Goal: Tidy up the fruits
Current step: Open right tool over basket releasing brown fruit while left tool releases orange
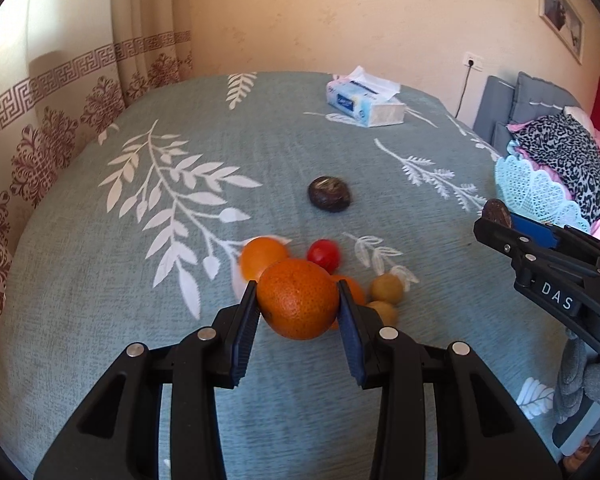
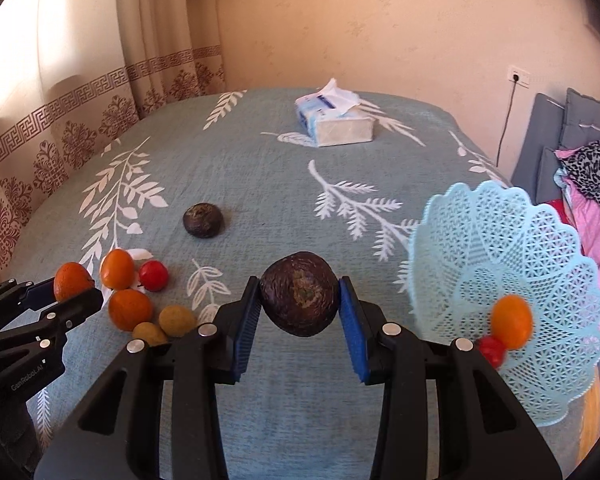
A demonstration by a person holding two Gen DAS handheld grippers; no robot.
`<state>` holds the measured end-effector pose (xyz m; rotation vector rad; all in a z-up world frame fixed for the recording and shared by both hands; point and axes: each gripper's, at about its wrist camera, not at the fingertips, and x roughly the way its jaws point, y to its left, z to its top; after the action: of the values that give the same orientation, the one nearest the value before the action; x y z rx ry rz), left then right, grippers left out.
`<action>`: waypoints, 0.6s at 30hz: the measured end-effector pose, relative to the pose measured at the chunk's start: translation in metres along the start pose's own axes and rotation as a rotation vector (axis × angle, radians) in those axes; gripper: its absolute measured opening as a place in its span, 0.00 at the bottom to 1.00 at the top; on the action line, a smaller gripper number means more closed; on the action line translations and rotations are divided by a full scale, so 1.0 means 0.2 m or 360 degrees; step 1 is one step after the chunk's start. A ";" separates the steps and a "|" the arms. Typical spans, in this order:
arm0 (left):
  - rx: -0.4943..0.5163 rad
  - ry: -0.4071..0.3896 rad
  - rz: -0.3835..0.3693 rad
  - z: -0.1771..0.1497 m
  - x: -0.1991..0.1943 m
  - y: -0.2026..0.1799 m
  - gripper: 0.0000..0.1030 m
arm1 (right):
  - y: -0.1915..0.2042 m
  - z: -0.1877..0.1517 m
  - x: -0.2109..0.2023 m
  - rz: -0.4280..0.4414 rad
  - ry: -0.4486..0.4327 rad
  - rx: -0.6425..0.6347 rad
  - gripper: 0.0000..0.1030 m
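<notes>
While the left gripper is clamping an orange above the fruit cluster on the bedspread, the right gripper is gripping a dark avocado beside the lace basket that is holding two fruits.

Woven matt tablecloth, perforated plastic basket, pitted-skinned orange, wrinkled dull avocado, glossy tomato.

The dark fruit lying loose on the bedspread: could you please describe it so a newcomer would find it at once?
Start at the tissue box at the far end of the grey-green leaf-print bedspread and come toward the cluster of orange, red and yellow fruits. Between them lies the dark fruit, alone. It is brown-black and wrinkled, and unlike its twin, no tongs hold it.
</notes>
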<state>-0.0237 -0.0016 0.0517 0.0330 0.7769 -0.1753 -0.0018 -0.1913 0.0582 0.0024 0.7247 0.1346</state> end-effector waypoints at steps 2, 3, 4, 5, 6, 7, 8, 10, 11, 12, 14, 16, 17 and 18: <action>0.0023 -0.0010 -0.0011 0.01 -0.01 -0.04 0.37 | -0.05 0.00 -0.02 -0.0021 -0.0015 0.0038 0.39; 0.0034 -0.0015 -0.0015 0.02 -0.01 -0.06 0.37 | -0.07 0.00 -0.03 -0.0028 -0.0019 0.0048 0.39; 0.0045 -0.0018 -0.0020 0.03 -0.01 -0.08 0.37 | -0.10 0.00 -0.04 -0.0039 -0.0024 0.0066 0.39; 0.0060 -0.0021 -0.0030 0.04 -0.02 -0.10 0.37 | -0.13 -0.01 -0.05 -0.0052 -0.0028 0.0082 0.39; 0.0070 -0.0023 -0.0036 0.04 -0.02 -0.12 0.37 | -0.15 -0.01 -0.06 -0.0063 -0.0031 0.0094 0.39; 0.0079 -0.0025 -0.0041 0.05 -0.02 -0.14 0.37 | -0.16 -0.01 -0.07 -0.0073 -0.0034 0.0103 0.39; 0.0091 -0.0028 -0.0050 0.05 -0.02 -0.17 0.37 | -0.18 -0.02 -0.07 -0.0084 -0.0036 0.0115 0.39; 0.0107 -0.0030 -0.0062 0.07 -0.02 -0.20 0.37 | -0.23 -0.02 -0.09 -0.0103 -0.0042 0.0139 0.39; 0.0119 -0.0033 -0.0072 0.07 -0.02 -0.23 0.37 | -0.25 -0.03 -0.09 -0.0112 -0.0045 0.0148 0.39; 0.0128 -0.0034 -0.0076 0.08 -0.02 -0.24 0.37 | -0.27 -0.03 -0.10 -0.0121 -0.0048 0.0158 0.39; 0.0153 -0.0037 -0.0089 0.08 -0.02 -0.28 0.37 | -0.32 -0.03 -0.12 -0.0143 -0.0058 0.0184 0.39; 0.0175 -0.0042 -0.0102 0.10 -0.02 -0.32 0.37 | -0.36 -0.04 -0.13 -0.0165 -0.0064 0.0208 0.39; 0.0183 -0.0043 -0.0107 0.10 -0.02 -0.34 0.37 | -0.38 -0.04 -0.14 -0.0175 -0.0067 0.0222 0.39; 0.0194 -0.0045 -0.0115 0.11 -0.01 -0.36 0.37 | -0.41 -0.04 -0.15 -0.0191 -0.0071 0.0239 0.39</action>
<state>-0.0224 -0.0740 0.0713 0.1178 0.7392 -0.2910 -0.0191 -0.2773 0.0667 0.1051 0.6872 -0.0346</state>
